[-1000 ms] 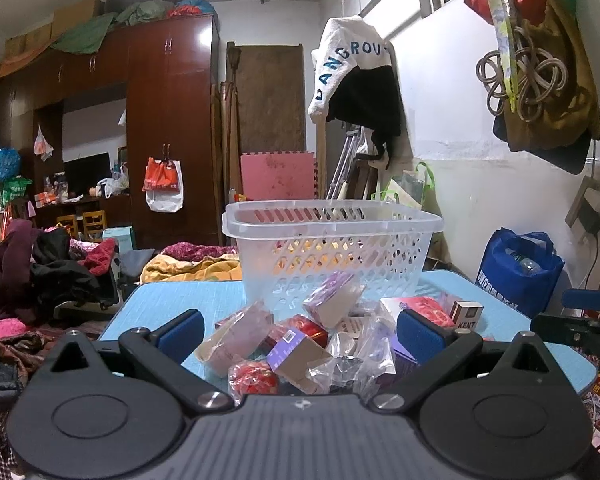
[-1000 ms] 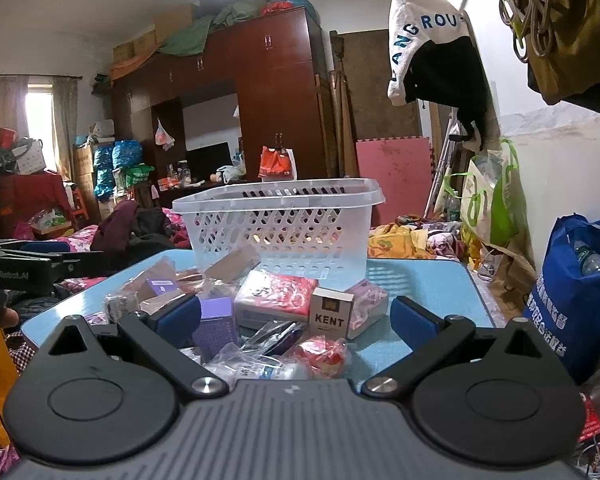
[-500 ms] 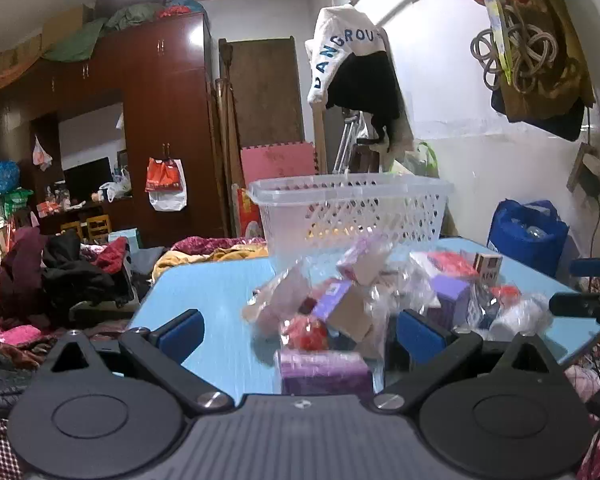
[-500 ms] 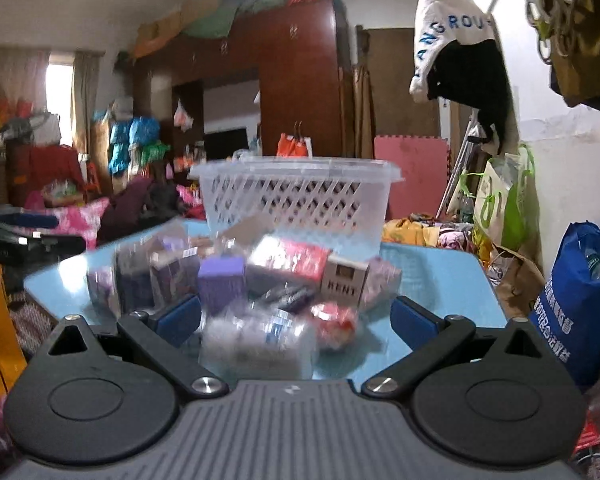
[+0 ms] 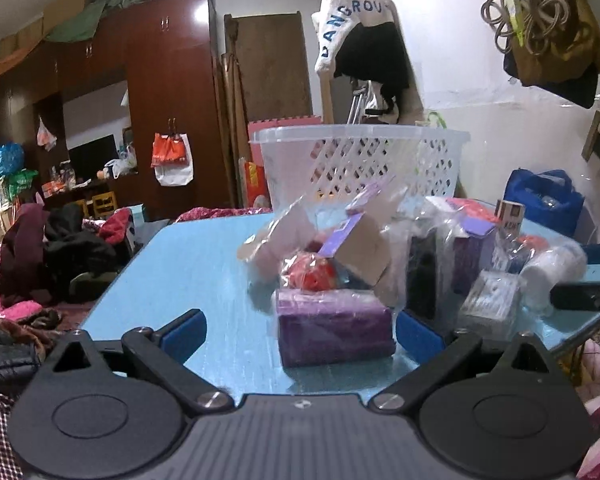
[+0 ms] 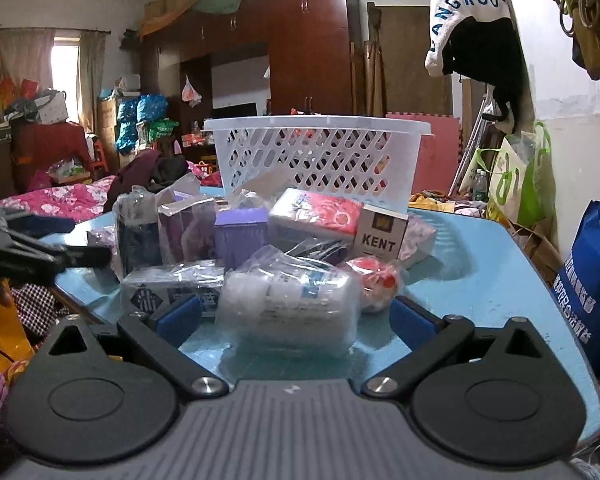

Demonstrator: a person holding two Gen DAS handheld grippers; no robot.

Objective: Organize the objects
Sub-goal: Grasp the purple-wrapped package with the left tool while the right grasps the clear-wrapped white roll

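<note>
Cluttered bedroom with a dark red wooden wardrobe (image 5: 168, 92) along the back wall. Up front, a light blue table (image 5: 204, 264) carries a heap of small wrapped packages, and behind the heap stands a white plastic lattice basket (image 5: 360, 164), upright.

From the left wrist view, the left gripper (image 5: 298, 330) sits low at the table's near edge with its blue-padded jaws spread wide. A purple box in clear plastic wrap (image 5: 334, 330) lies on the table between them, closer to the right-side jaw, touching neither that can be seen. Just behind it is a red and white wrapped bundle (image 5: 310, 276).

From the right wrist view, the right gripper (image 6: 296, 318) also has its jaws wide apart. A white bubble-wrapped roll (image 6: 288, 304) lies on its side between them, roughly centred, with a gap at each pad. A white carton printed KENT (image 6: 380, 232) stands upright farther back in the heap, in front of the basket.
</note>
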